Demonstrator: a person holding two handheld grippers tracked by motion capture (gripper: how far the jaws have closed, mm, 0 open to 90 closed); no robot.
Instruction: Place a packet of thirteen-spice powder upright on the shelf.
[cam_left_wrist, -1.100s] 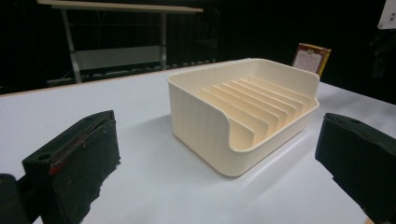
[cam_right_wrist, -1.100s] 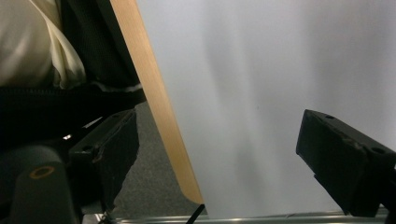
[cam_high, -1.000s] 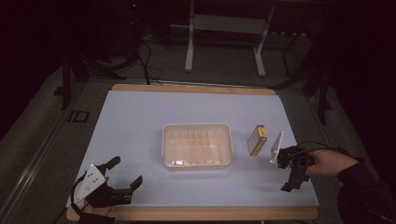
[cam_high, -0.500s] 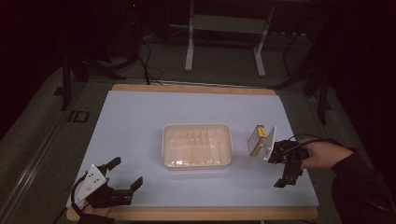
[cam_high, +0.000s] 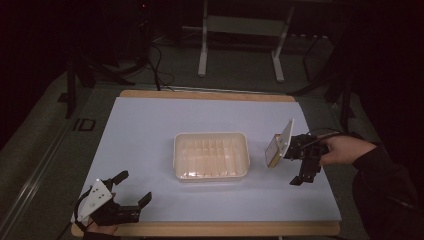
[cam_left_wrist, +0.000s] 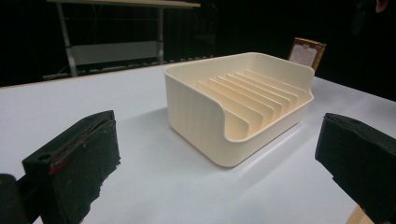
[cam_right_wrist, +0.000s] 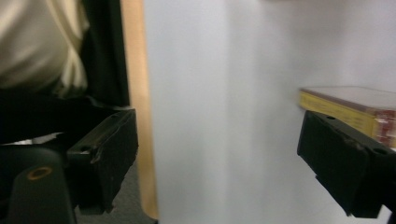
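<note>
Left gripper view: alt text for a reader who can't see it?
A cream slotted tray sits on a white table, seen between the left tool's two open black jaws. A small red-and-yellow box stands behind the tray's far corner.

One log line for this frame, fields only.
left gripper: open, idle near edge | right gripper: open, beside box | rack: empty, mid-table

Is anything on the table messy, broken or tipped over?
Nothing stands out. The cream slotted plastic tray sits flat and empty mid-table, and the small yellow box lies just to its right, beside the open right gripper. No spills or damage visible.
</note>
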